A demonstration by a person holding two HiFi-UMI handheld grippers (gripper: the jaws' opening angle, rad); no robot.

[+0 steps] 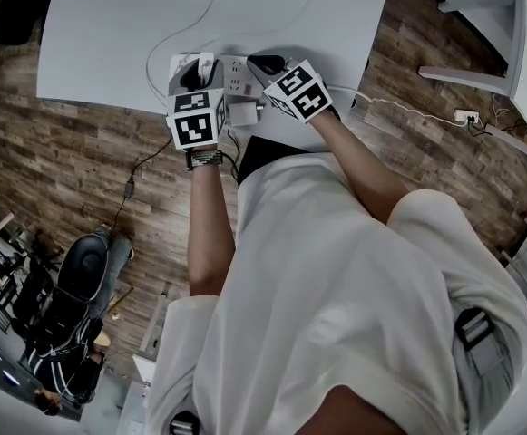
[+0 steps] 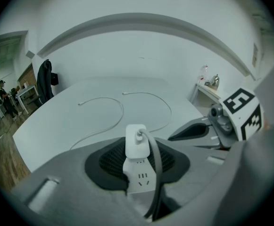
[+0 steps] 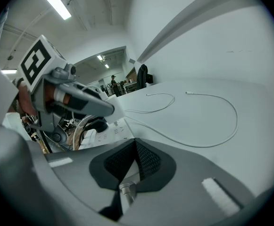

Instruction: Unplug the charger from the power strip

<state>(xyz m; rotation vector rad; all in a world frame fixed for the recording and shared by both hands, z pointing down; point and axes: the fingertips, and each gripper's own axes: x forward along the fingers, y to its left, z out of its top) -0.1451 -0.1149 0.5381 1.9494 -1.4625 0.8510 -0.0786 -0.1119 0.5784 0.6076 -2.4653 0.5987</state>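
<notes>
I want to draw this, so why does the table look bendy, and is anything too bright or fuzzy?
Left gripper view: the wide lens bows the table edge and leaves dark round corners; the charger looks sharp. Right gripper view: the ceiling light glares white. Head view: the floor planks curve, and the light is even with faint shadows.

This looks like an office or a work room. A big white table (image 1: 100, 53) stands on a brown wood floor (image 1: 54, 161). Off the table's near left corner sits a black chair (image 1: 68, 288). To the table's right is more white furniture (image 1: 485, 34). Far past the table, long lights (image 3: 52, 1) run along a bare ceiling, and a person (image 3: 113, 80) stands among more desks.
</notes>
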